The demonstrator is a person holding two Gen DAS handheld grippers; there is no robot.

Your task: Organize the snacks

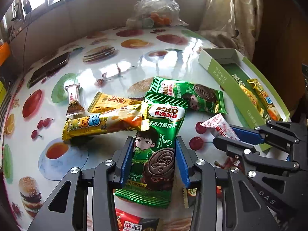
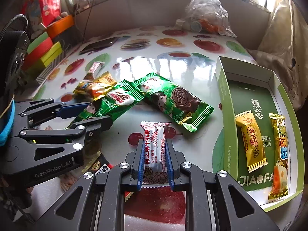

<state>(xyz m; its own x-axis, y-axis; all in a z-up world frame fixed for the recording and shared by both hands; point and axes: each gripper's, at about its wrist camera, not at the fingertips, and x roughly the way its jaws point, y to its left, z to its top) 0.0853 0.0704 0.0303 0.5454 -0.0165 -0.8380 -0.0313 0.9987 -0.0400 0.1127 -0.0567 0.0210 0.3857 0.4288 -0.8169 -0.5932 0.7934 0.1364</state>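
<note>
Right wrist view: two snacks boxed (image 2: 250,113); our right gripper (image 2: 154,150) jaws clamp white candy (image 2: 155,144), left gripper (image 1: 154,154) jaws clamp green Milo pack (image 1: 156,146); several remain on tabletop (image 2: 192,67).

Left tongs (image 1: 154,154) angled down, blue pads apparently gripping, right tongs (image 2: 154,154) angled down, clamped tight

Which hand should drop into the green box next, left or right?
Right, probably. Its tongs are shut on the white candy, and the green box lies just beside them. The left tongs grip a Milo packet, farther from the box.
</note>
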